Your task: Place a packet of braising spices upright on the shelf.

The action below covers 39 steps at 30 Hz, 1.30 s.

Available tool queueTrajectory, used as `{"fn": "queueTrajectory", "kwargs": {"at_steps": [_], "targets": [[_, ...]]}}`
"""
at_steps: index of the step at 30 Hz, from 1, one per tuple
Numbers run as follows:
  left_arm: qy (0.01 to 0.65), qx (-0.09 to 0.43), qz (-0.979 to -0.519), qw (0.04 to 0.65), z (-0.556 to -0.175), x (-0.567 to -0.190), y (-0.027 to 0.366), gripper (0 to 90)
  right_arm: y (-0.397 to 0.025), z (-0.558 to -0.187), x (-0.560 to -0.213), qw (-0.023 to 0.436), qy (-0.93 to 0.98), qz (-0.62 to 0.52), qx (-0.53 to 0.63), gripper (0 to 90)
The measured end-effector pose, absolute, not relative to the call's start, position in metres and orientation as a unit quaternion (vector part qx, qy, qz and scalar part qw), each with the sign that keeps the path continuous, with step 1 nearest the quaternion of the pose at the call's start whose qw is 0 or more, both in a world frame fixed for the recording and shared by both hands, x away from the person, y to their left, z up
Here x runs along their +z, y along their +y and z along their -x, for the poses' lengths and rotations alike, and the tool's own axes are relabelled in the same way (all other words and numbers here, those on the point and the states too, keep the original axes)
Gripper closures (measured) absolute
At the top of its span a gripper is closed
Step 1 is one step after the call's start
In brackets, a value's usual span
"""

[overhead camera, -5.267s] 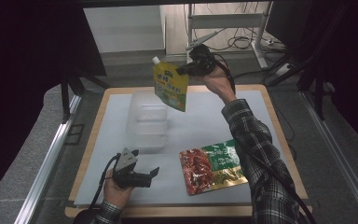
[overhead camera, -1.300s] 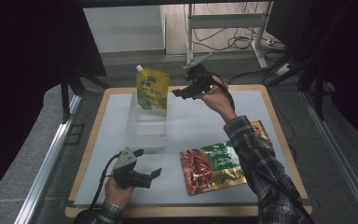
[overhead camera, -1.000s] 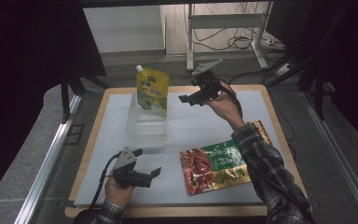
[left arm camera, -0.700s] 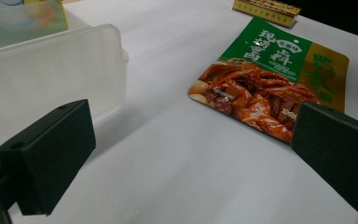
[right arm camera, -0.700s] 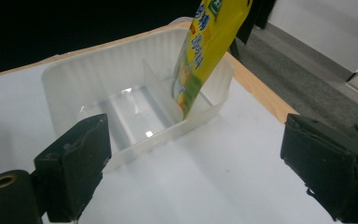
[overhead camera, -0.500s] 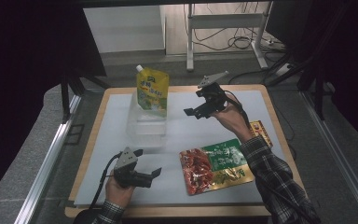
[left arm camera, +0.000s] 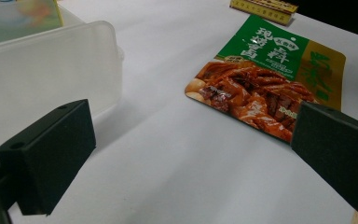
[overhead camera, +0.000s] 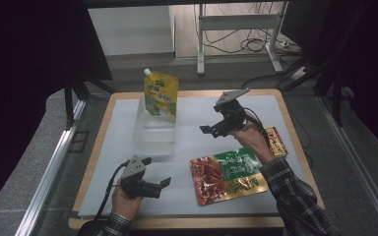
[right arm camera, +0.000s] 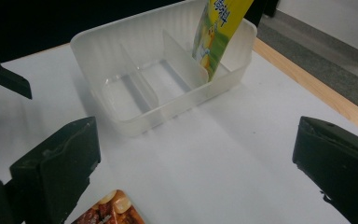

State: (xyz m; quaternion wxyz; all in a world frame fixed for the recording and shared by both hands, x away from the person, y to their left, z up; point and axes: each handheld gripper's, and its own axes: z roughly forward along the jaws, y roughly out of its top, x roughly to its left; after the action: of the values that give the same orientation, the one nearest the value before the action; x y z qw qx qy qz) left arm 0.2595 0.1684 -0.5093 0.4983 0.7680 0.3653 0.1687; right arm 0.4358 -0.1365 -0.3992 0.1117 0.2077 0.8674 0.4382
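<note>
A yellow spouted pouch (overhead camera: 161,96) (right arm camera: 216,28) stands upright in the far compartment of a clear divided plastic box (overhead camera: 153,132) (right arm camera: 135,100) (left arm camera: 42,74). My right gripper (overhead camera: 215,129) (right arm camera: 191,177) hangs open above the mat, right of the box, with nothing between its jaws. A green and red snack packet (overhead camera: 229,174) (left arm camera: 270,79) lies flat on the mat below that hand. Near the front edge my left gripper (overhead camera: 158,184) (left arm camera: 191,154) rests open, pointing toward the packet.
A small yellow and red flat pack (overhead camera: 277,140) (left arm camera: 263,5) lies by the right edge of the white mat (overhead camera: 192,147). The wooden table rim (overhead camera: 295,142) frames the mat. Metal rails run along both sides, and a stand with cables is behind the table.
My right gripper let go of the yellow pouch, left it standing in the box, and drew back rightward and toward the person. The left gripper stayed put.
</note>
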Motion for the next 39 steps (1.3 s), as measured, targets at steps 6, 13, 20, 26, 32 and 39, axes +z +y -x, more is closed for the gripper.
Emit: {"fn": "queueTrajectory", "kwargs": {"at_steps": [6, 13, 20, 26, 32, 39], "targets": [[0.365, 0.169, -0.769, 0.497, -0.259, -0.509, 0.168, 0.0, -0.143, -0.423, -0.404, 0.123, 0.868, -0.205, 0.436, 0.3], [0.365, 0.171, -0.770, 0.495, -0.260, -0.510, 0.168, 0.0, -0.150, -0.408, -0.414, 0.119, 0.872, -0.200, 0.431, 0.3], [0.364, 0.170, -0.769, 0.497, -0.259, -0.510, 0.168, 0.0, -0.159, -0.396, -0.425, 0.119, 0.873, -0.201, 0.428, 0.3], [0.365, 0.171, -0.770, 0.494, -0.260, -0.510, 0.168, 0.0, -0.168, -0.385, -0.433, 0.123, 0.877, -0.205, 0.418, 0.5], [0.363, 0.173, -0.769, 0.497, -0.259, -0.510, 0.167, 0.0, -0.179, -0.379, -0.441, 0.137, 0.876, -0.209, 0.412, 0.5], [0.361, 0.174, -0.768, 0.500, -0.258, -0.510, 0.167, 0.0, -0.193, -0.374, -0.451, 0.148, 0.873, -0.217, 0.411, 0.5]]}}
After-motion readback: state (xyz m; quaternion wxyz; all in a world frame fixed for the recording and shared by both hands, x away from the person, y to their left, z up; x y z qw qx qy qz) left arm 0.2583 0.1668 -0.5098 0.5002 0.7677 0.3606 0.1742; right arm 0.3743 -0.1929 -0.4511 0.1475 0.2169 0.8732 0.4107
